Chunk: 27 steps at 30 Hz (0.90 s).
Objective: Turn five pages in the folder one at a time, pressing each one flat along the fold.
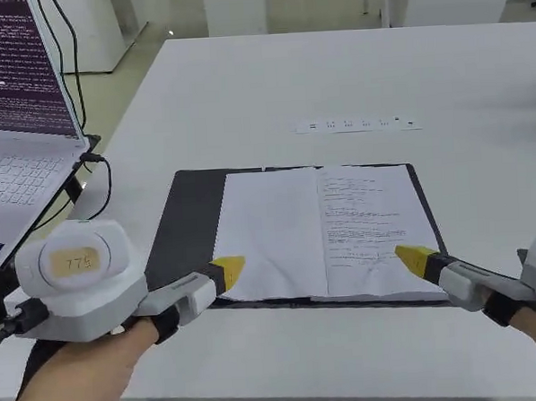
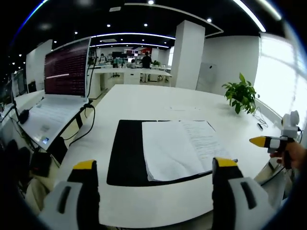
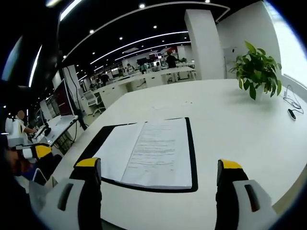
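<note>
While the folder [image 1: 193, 222] lies open and flat on the white table [image 1: 333, 71], we hold a claw near each of its near corners. Our left claw [image 2: 155, 164] has its jaws wide apart with nothing between them, and the folder lies ahead of its yellow tips. Our right claw [image 3: 159, 163] is likewise spread wide and empty, with the folder ahead between its jaws. In the head view, the left claw's tip sits over the lower left corner of the blank left page [image 1: 270, 232]. The right claw's tip sits over the lower right corner of the printed right page [image 1: 368, 218]. We cannot tell whether either tip touches paper. The black cover shows bare to the left of the pages. An open laptop [image 1: 15, 169] stands at the table's left edge. A thin pale strip with small marks [image 1: 354, 124] lies beyond the folder. A potted plant [image 2: 240, 93] stands on the table's right side.
</note>
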{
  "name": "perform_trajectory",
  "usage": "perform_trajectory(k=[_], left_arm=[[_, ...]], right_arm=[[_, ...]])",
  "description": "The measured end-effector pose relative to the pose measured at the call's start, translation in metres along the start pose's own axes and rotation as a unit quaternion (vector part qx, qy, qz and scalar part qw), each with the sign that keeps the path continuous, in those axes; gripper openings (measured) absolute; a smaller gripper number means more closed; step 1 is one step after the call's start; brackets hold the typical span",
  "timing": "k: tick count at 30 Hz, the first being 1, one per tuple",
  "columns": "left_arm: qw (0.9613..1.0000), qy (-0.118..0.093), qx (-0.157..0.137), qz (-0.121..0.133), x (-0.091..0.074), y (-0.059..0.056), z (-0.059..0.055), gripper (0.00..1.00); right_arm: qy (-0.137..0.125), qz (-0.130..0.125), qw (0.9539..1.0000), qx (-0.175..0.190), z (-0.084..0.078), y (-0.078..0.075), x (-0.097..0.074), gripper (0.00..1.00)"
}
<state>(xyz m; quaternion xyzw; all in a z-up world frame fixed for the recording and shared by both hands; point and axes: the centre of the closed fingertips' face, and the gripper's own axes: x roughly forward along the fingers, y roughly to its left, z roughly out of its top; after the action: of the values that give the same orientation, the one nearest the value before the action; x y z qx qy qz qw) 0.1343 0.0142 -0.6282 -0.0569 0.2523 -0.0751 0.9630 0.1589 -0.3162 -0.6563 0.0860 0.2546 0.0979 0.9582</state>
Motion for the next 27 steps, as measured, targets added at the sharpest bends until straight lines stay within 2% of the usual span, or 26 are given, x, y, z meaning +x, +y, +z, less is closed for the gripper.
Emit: perform_trajectory(k=[9, 16, 19, 22, 24, 27], left_arm=[[0.9999, -0.002, 0.013, 0.004, 0.001, 0.002, 0.006, 0.99], [0.9997, 0.005, 0.024, -0.004, 0.010, -0.005, 0.005, 0.99], [0.9993, 0.015, 0.032, -0.013, 0.018, -0.013, 0.001, 0.99], [0.9985, 0.022, 0.043, -0.026, 0.025, -0.022, -0.002, 0.94], [0.9979, 0.027, 0.045, -0.038, 0.033, -0.032, -0.004, 0.95], [0.9954, 0.042, 0.060, -0.062, 0.045, -0.047, -0.008, 0.92]], right_arm=[[-0.003, 0.006, 1.0000, 0.002, 0.002, 0.003, -0.001, 1.00], [0.001, 0.009, 1.0000, 0.002, -0.002, 0.004, -0.003, 1.00], [0.000, 0.009, 0.9999, 0.005, -0.004, 0.003, -0.005, 1.00], [0.000, 0.010, 0.9999, 0.010, -0.006, 0.002, -0.006, 0.99], [0.002, 0.012, 0.9998, 0.013, -0.007, 0.002, -0.007, 0.99], [-0.002, 0.014, 0.9998, 0.014, -0.007, 0.003, -0.010, 0.98]])
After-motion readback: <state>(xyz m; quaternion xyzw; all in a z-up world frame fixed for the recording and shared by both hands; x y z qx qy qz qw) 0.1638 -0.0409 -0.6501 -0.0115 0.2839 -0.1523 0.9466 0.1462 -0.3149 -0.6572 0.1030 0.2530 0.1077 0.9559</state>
